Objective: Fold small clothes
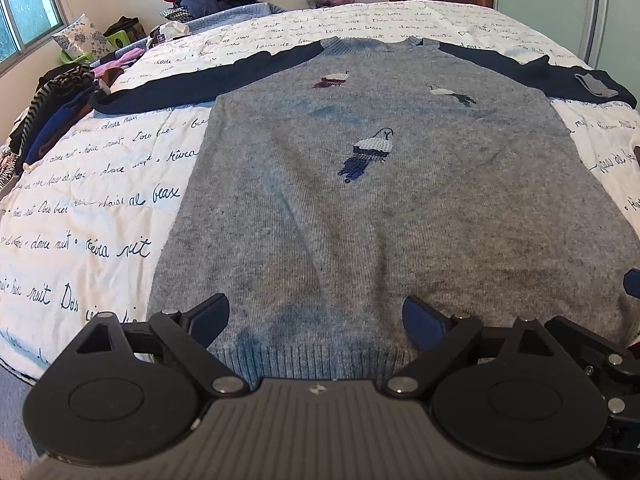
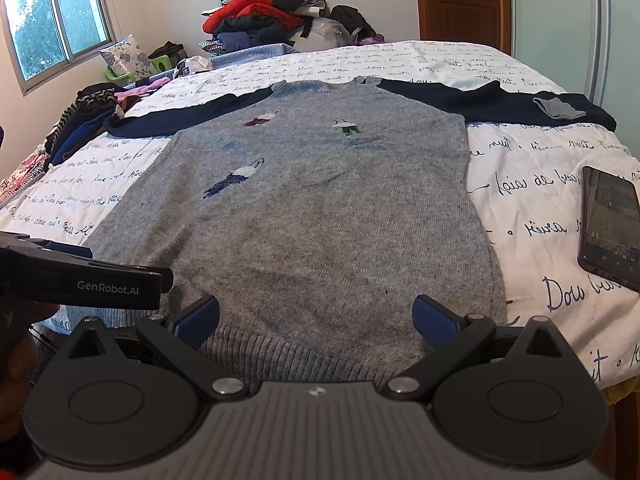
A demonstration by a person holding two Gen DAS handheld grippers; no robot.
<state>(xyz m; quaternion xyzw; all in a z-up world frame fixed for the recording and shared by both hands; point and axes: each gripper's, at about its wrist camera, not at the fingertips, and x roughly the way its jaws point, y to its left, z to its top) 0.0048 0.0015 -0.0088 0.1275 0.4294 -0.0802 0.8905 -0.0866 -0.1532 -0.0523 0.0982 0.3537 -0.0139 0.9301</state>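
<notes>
Both tools (image 1: 316,316) (image 2: 316,316) open over sweater (image 1: 380,200).

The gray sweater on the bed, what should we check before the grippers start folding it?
1. Sweater lies flat, front up: ok.
2. Both dark sleeves spread out to the sides, left sleeve, right sleeve: ok.
3. Left gripper open, nothing between its fingers: ok.
4. Right gripper open, nothing between its fingers: ok.
5. Phone lies on the bedspread beside the sweater, apart from it: ok, but mind it when the right sleeve comes over.
6. Whether the hem is smooth underneath: cannot tell.
</notes>
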